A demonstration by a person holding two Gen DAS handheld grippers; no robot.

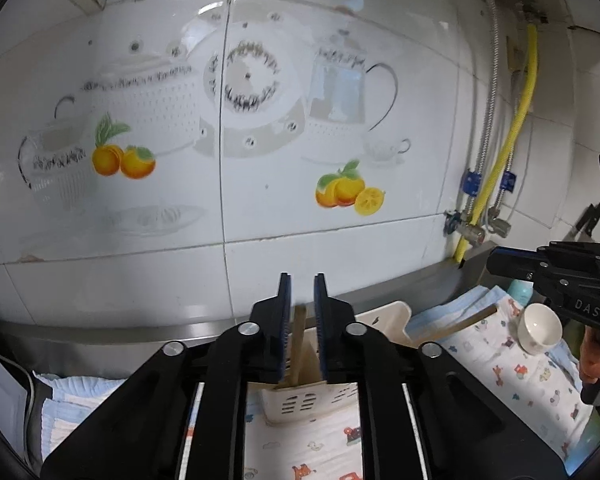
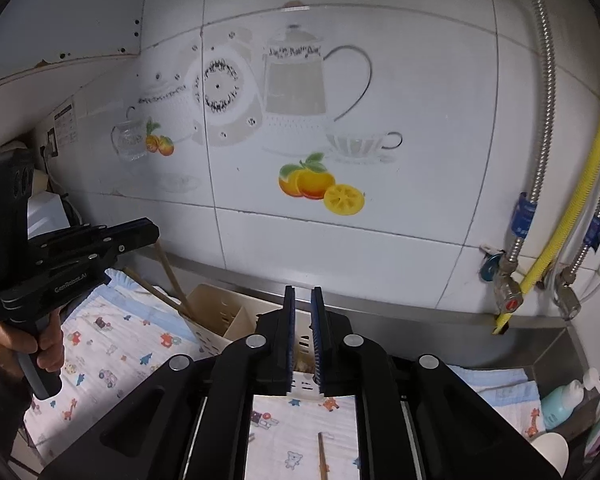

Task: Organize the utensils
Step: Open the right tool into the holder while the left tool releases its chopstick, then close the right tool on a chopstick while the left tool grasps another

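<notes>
Centrally, the cream utensil holder (image 1: pixel 300 396) held upright chopsticks (image 1: pixel 298 344); left tongs (image 1: pixel 303 292) and right tongs (image 2: pixel 303 300) stood slightly parted, grasping nothing; beside the holder lay a white cup (image 1: pixel 538 328).

Glossy tile, soft cloth, matt plastic

The wall tiles (image 1: pixel 300 240) shine smooth and glazed; the printed cloth (image 2: pixel 112 360) at lower left looks soft and woven; the cream holder (image 2: pixel 220 316) is matt slotted plastic, the chopsticks (image 2: pixel 172 280) bare wood, the cup (image 1: pixel 540 330) glossy ceramic, and the counter rim (image 2: pixel 420 312) brushed metal.
</notes>
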